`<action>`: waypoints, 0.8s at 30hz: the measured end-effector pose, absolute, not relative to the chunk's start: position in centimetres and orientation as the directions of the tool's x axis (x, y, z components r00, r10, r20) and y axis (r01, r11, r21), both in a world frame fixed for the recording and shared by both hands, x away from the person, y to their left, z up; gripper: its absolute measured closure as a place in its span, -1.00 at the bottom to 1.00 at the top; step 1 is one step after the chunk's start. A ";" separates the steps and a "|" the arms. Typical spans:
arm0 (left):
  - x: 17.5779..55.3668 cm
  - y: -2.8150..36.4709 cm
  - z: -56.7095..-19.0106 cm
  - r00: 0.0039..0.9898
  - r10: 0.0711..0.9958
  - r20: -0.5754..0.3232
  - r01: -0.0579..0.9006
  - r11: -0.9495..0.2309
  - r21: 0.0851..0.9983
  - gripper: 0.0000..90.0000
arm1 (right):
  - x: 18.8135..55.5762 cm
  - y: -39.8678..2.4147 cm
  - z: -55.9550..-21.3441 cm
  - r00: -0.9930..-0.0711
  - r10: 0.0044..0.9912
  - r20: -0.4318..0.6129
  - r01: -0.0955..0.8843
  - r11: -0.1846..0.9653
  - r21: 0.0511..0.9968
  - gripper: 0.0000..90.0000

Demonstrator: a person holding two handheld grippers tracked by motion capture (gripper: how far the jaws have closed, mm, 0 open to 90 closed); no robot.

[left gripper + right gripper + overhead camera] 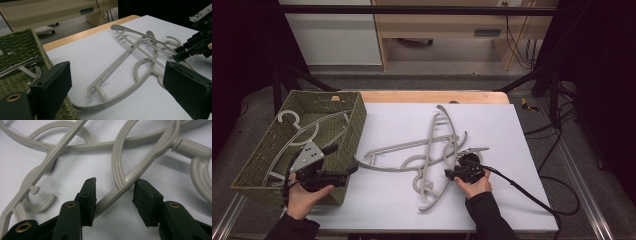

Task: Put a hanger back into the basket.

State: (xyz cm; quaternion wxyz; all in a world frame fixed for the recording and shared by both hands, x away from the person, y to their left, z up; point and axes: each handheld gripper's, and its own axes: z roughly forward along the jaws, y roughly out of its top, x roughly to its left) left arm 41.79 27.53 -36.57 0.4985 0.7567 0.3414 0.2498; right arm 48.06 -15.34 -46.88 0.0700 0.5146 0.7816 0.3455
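While the right tongs (115, 195) sit low over the heap of grey hangers (427, 150) on the white sheet (492, 125), their jaws stand part-open astride one curved hanger arm (125, 187) — the bar runs up between the pads, lying against the left pad, with a clear gap to the right pad, so no grip is made. In the high view these right tongs (451, 174) lie at the right side of the heap, toward the near edge of the worktop (432, 96), the hand (474, 186) behind them and a black cable (522, 192) trailing to the near right corner.

The hangers lie crossed over one another around the middle of the sheet, hooks interlocked; exact count not clear.

Left tongs (117, 87) — jaws wide, nothing between the pads. They hover at the near right corner of the green woven basket (354, 125), which stands along the left edge of the worktop. One more grey hanger (299, 132) lies inside the basket.
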 end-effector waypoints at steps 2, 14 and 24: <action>41.8 27.6 -36.6 0.642 0.766 0.036 0.268 -0.268 0.925 -0.83 | 48.1 -15.7 -46.8 -0.449 0.862 0.236 0.760 0.230 0.608 0.27; 41.8 27.6 -36.5 0.642 0.766 0.036 0.267 -0.266 0.926 -0.83 | 48.3 -17.7 -46.3 -0.422 0.886 0.190 0.772 0.241 0.588 0.52; 41.7 27.5 -36.5 0.645 0.763 0.037 0.266 -0.270 0.925 -0.83 | 48.4 -18.5 -46.0 -0.442 0.882 0.162 0.771 0.280 0.573 0.60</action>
